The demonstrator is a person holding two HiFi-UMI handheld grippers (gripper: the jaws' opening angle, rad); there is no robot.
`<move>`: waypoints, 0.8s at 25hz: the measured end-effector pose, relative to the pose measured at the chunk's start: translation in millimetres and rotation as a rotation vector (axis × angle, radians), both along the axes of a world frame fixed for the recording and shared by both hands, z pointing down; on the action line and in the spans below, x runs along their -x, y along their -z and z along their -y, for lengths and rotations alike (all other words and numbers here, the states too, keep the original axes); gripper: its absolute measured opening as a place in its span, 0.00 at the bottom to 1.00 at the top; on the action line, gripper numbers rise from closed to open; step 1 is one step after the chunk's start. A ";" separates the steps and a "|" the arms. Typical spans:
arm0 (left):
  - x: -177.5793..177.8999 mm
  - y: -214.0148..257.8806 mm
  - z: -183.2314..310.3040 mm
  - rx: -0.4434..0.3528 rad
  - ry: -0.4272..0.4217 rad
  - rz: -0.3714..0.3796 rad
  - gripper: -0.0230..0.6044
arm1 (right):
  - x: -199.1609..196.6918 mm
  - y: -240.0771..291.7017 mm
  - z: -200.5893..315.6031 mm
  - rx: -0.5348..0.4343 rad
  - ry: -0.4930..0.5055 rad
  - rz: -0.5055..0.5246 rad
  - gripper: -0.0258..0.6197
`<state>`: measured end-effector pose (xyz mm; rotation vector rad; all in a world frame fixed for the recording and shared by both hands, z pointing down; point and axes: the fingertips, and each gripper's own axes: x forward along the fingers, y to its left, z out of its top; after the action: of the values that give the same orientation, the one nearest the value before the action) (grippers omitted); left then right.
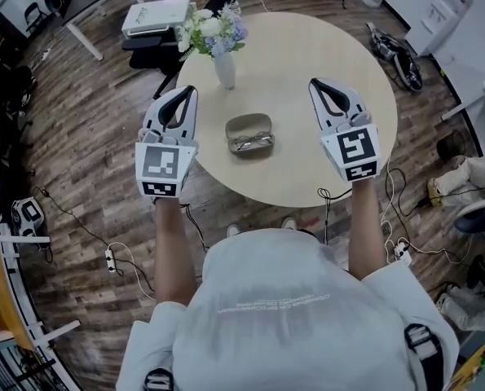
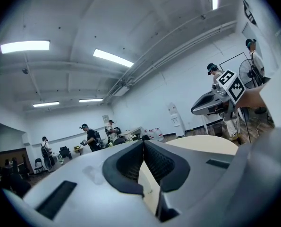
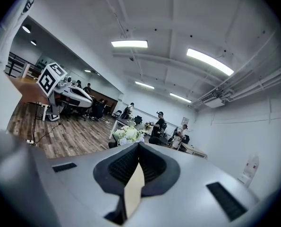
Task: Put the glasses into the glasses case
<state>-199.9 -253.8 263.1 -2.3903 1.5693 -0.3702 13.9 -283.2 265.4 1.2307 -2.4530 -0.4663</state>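
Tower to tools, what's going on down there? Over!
Left tool shut, empty. Right tool shut, empty. Glasses lie in the open case between them. Flower vase behind, not in the way.

L tool (image 1: 193, 92) & R tool (image 1: 314, 83) held up side by side, pointing fwd; jaws together, empty.

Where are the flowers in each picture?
Head view: the flowers stand in a vase near the table's far left edge.
Left gripper view: unsure; a pale speck above the left tool is too small to tell.
Right gripper view: flowers peek just over the right tool.
Shared landmark: the round table.
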 end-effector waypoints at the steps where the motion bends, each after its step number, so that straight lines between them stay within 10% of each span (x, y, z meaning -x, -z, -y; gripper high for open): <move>1: -0.6 0.1 1.4 -0.001 -0.002 0.002 0.06 | 0.7 0.9 1.4 -0.001 0.002 0.000 0.04; 20: -2.8 16.3 -2.0 -0.044 -0.016 0.009 0.06 | 17.9 2.5 6.2 -0.021 0.051 -0.005 0.04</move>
<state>-197.1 -251.8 246.8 -2.3643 1.5371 -0.3389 -4.0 -289.4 263.0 1.1763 -2.4862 -0.5099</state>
